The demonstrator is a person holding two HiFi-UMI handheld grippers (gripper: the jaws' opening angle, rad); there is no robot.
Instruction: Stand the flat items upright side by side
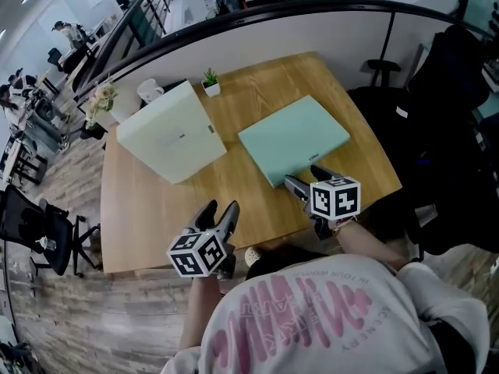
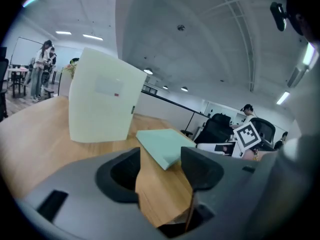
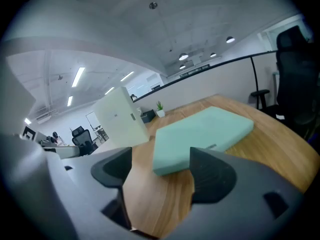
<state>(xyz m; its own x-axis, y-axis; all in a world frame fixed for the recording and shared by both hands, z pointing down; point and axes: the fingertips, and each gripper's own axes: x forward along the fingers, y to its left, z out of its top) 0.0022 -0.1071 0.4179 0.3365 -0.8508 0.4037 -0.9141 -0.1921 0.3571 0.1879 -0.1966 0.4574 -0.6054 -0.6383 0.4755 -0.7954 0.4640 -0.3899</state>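
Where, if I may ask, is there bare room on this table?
Near-left table, in front of the upright cream box; the strip between it and the flat green box. Crowded: the far-left corner, with mug and potted plant.

wooden table (image 1: 156, 224) | cream case (image 1: 171, 131) upright | mint case (image 1: 295, 137) flat | potted plant (image 1: 210, 81)

Left hand-held gripper (image 1: 220, 209), jaws apart; right hand-held gripper (image 1: 302, 175) likewise

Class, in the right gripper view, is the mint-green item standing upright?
No, the mint-green item lies flat on the wooden table.
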